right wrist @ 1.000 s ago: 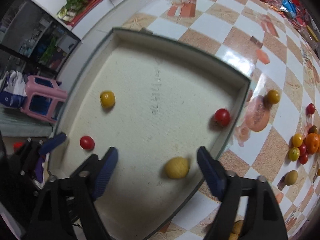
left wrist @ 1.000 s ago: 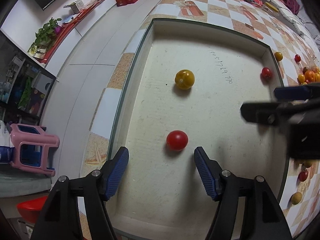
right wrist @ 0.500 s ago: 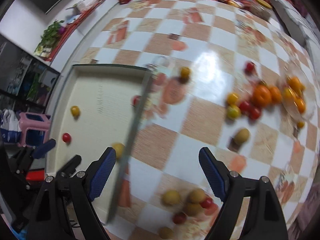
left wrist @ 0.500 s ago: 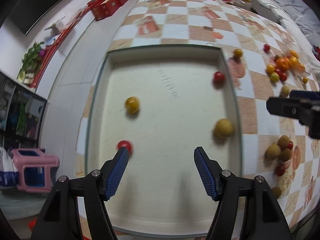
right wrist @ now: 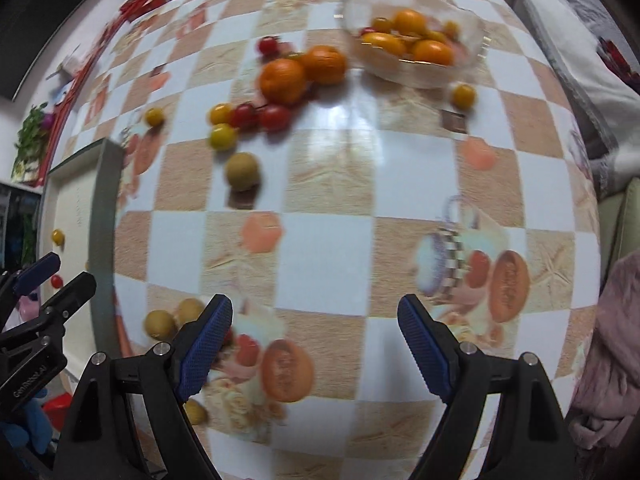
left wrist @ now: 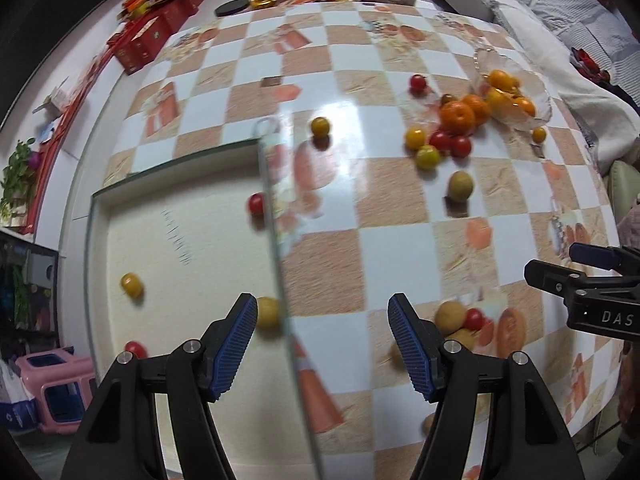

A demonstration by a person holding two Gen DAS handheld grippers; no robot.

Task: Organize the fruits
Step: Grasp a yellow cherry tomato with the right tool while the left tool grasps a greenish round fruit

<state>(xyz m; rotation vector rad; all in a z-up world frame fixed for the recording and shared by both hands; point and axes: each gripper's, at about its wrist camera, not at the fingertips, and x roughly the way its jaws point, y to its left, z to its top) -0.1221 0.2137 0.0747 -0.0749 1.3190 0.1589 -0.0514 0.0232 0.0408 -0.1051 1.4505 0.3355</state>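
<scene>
Checked oilcloth in beige and white covers the worktop (right wrist: pixel 328 248), on which loose fruits lie in two groups: oranges (right wrist: pixel 282 80) and small tomatoes near a glass bowl (right wrist: pixel 476 40) at the far side, and brownish round fruits (right wrist: pixel 160 324) close to the tray edge. Both the left gripper (left wrist: pixel 322 344) and the right gripper (right wrist: pixel 314 344) hang over the surface with jaws apart and nothing between them; the step in hand appears to be a transit toward the scattered fruit. Next, one gripper must centre over a single fruit and descend. Only the left view shows the tray (left wrist: pixel 96 240) interior with its few fruits; only the right view shows the bowl's contents plainly.
</scene>
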